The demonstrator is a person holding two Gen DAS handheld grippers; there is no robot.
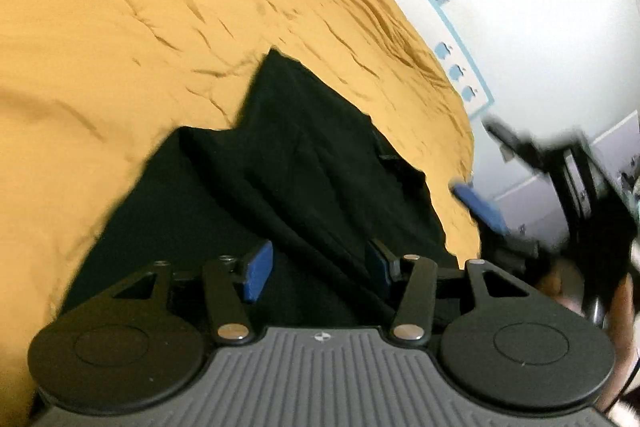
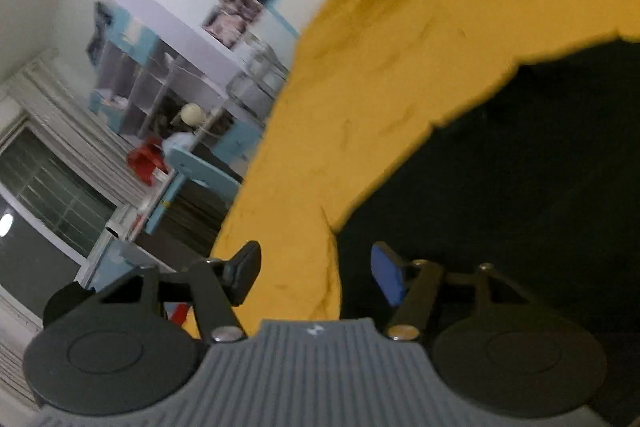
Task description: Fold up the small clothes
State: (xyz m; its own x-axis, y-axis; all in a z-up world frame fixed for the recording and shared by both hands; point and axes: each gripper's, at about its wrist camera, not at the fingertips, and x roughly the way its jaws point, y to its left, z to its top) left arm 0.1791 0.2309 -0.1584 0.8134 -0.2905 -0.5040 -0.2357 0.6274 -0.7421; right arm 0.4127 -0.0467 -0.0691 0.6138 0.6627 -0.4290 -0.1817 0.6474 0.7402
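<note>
A fold looks to be in hand on the black garment (image 1: 304,179), which lies rumpled on the mustard-yellow bed sheet (image 1: 140,27), filling the lower middle of the left wrist view and the right side of the right wrist view (image 2: 520,187).

The left gripper (image 1: 320,267) hovers low over the cloth with its jaws spread; a ridge of fabric runs up between the blue pads (image 1: 258,269), but none of it looks pinched. The right gripper (image 2: 316,275) also has its jaws spread with nothing between them, over the edge where sheet meets garment; in the left view it shows as a blurred shape at the right edge (image 1: 480,205).

Next, I judge, each gripper needs to find a free edge or corner and close on it. The creased, layered cloth makes single edges hard to pick out.

A shelf unit (image 2: 160,75) and a red object (image 2: 146,159) stand at the left, well apart from the bed.
</note>
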